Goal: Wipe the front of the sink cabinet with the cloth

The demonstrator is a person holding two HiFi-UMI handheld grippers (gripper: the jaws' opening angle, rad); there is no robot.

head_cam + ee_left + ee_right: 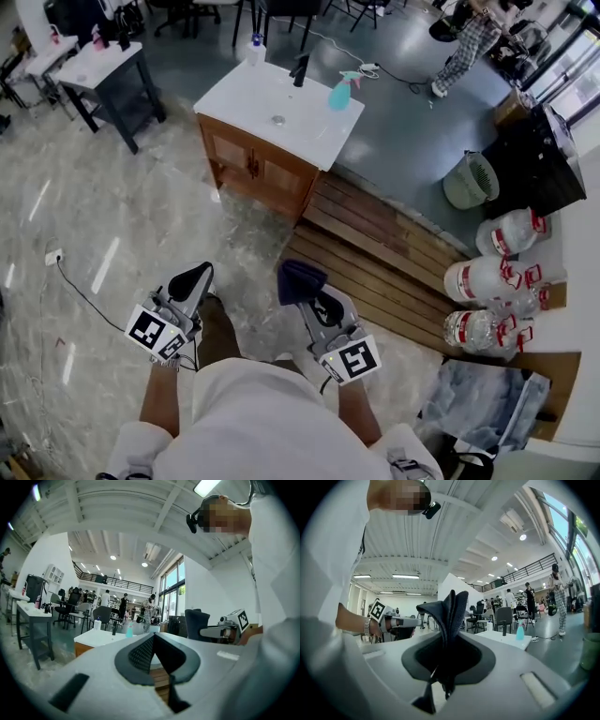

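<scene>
The sink cabinet (255,167) stands ahead on the floor, with brown wooden doors under a white top; its top also shows in the left gripper view (96,638) and the right gripper view (506,639). My right gripper (302,289) is shut on a dark blue cloth (298,277), which sticks up bunched from between the jaws (450,611). My left gripper (191,280) is held beside it, jaws together with nothing in them (153,638). Both grippers hang close to my body, well short of the cabinet.
On the sink top are a black faucet (300,68), a teal spray bottle (339,94) and a white bottle (256,49). Wooden slats (375,253) lie to the cabinet's right, with water jugs (487,277) and a white basket (469,180). A table (103,70) stands left; a cable (80,286) crosses the floor.
</scene>
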